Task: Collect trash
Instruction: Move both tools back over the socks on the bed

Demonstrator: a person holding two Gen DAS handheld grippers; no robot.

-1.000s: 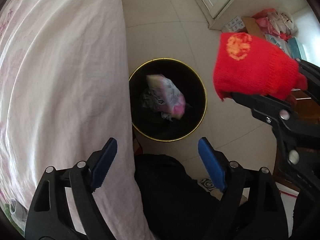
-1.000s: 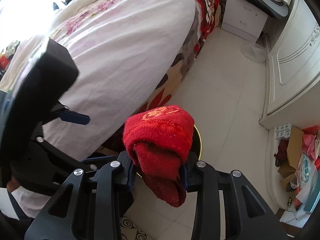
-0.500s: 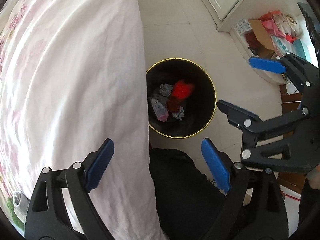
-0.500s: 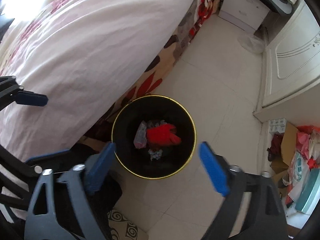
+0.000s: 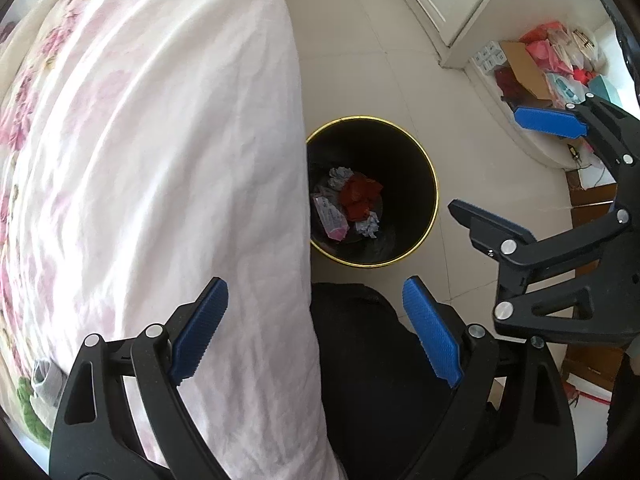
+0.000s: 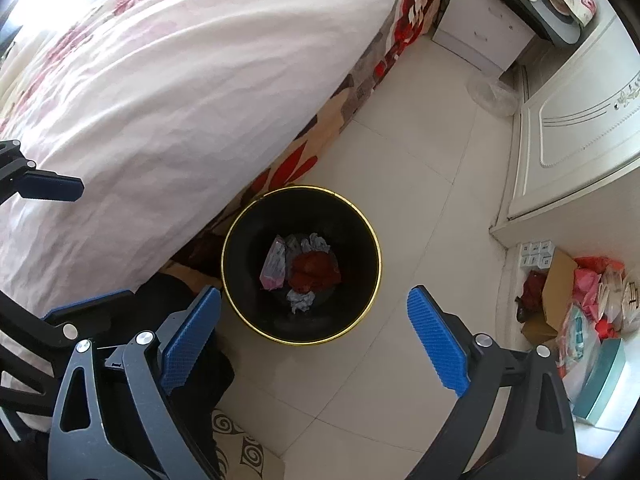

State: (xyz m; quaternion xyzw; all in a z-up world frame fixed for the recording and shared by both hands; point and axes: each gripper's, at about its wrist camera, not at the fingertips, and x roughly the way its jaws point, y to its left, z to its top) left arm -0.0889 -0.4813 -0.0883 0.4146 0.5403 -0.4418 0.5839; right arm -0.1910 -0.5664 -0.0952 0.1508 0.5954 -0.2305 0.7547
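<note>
A black trash bin with a gold rim (image 5: 428,160) (image 6: 376,240) stands on the tiled floor beside the bed. Inside lie a red knitted sock (image 5: 360,196) (image 6: 314,270), a pink wrapper (image 5: 330,218) (image 6: 274,264) and crumpled paper (image 5: 370,226) (image 6: 300,302). My left gripper (image 5: 316,324) is open and empty, held high over the bed edge, short of the bin. My right gripper (image 6: 314,338) is open and empty above the bin's near rim; it also shows at the right of the left wrist view (image 5: 516,160).
A bed with a white floral cover (image 5: 140,160) (image 6: 180,80) fills the left. A dark garment (image 5: 372,360) lies on the floor near the bin. A white wardrobe (image 6: 572,120), a nightstand (image 6: 480,36) and a pile of boxes and bags (image 6: 580,312) stand on the right.
The right gripper opened and let go of the red sock, which fell into the bin. Both grippers have since risen, so the bin looks smaller.
</note>
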